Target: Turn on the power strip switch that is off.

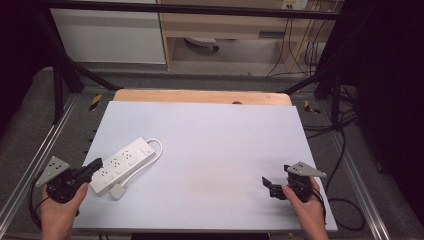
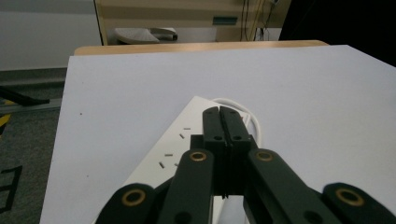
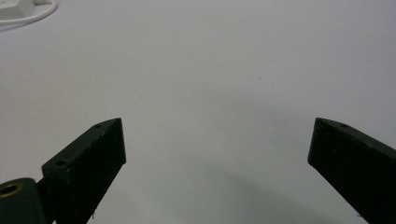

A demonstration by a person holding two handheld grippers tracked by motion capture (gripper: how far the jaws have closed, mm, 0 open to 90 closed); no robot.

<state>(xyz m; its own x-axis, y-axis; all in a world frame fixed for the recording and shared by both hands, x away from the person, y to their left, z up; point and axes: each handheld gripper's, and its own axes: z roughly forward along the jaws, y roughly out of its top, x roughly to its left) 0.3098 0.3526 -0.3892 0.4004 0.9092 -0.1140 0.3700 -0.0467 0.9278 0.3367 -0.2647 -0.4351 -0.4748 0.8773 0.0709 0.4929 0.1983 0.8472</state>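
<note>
Your landmark is the white power strip (image 1: 125, 165), lying at an angle on the pale table sheet (image 1: 215, 150), toward its near left part. Its white cable (image 1: 156, 150) loops round the strip's far end, and a small white plug (image 1: 118, 192) sits against the strip's near end.

From the high view, your left gripper (image 1: 96, 163) points its tips at the near end of the strip, just beside or over it; from up there you cannot tell whether it touches. The left gripper view adds what the high one cannot: the left gripper (image 2: 219, 112) has its jaws pressed flat together with nothing between them, hanging over the strip's socket face (image 2: 187, 140), with the cable loop curving just beyond the tips.

Your right gripper (image 1: 268, 186) is well apart from the strip, across the sheet near its near right corner. In the right gripper view, the right gripper (image 3: 217, 135) has its jaws spread wide over bare sheet, gripping nothing, and the strip's corner (image 3: 14, 7) and cable lie far off at the upper left.
</note>
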